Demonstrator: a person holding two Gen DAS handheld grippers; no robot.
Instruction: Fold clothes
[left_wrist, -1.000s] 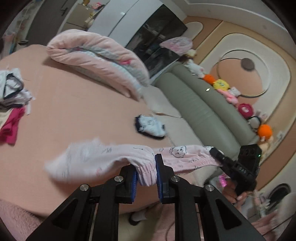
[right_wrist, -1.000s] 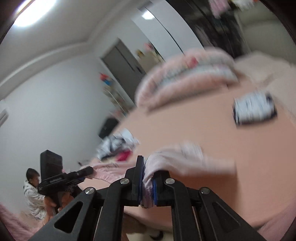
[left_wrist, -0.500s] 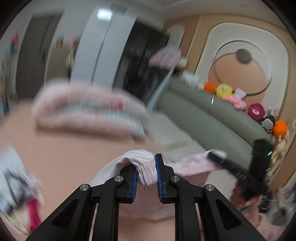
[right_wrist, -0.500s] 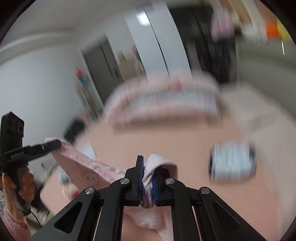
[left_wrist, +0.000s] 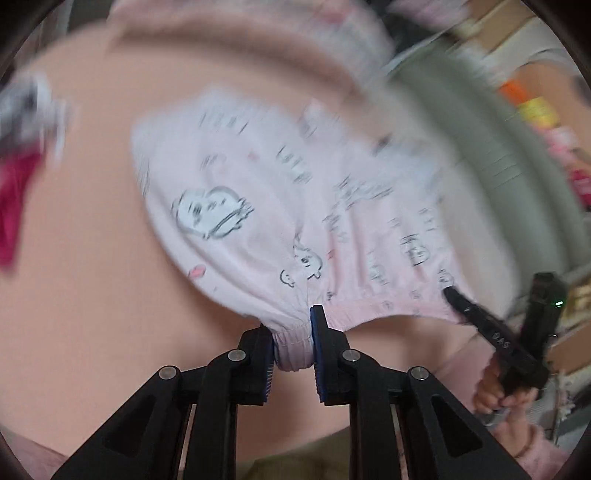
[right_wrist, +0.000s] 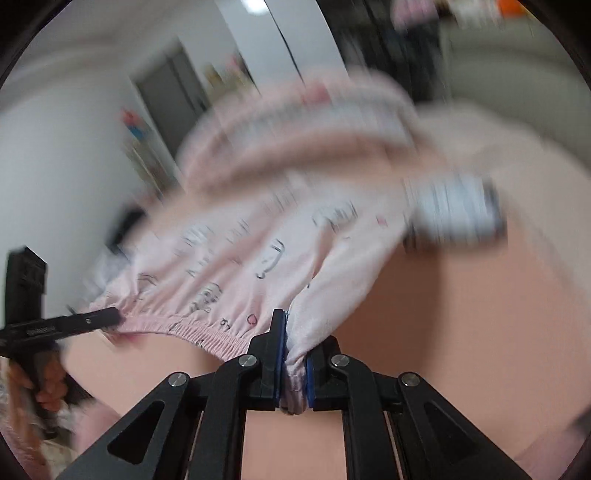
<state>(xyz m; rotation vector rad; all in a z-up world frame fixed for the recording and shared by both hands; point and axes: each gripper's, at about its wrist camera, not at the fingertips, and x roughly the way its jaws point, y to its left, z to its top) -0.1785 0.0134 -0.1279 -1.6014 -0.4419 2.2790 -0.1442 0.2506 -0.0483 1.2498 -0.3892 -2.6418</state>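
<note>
Pink printed pants (left_wrist: 280, 206) stretch above the peach bed (left_wrist: 85, 288), waistband edge taut between both tools. The left gripper (left_wrist: 292, 350) is clenched on one gathered waistband end; the right gripper (right_wrist: 291, 363) pinches the other. A folded dark-trimmed garment (right_wrist: 454, 214) lies beyond, with bare bed on the near side.

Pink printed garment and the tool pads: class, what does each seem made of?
Pink printed garment: soft matte knit, probably cotton; it gathers finely at an elastic-looking waistband. Left tool pads: blue, ridged, likely rubber or plastic, on glossy black arms.
</note>
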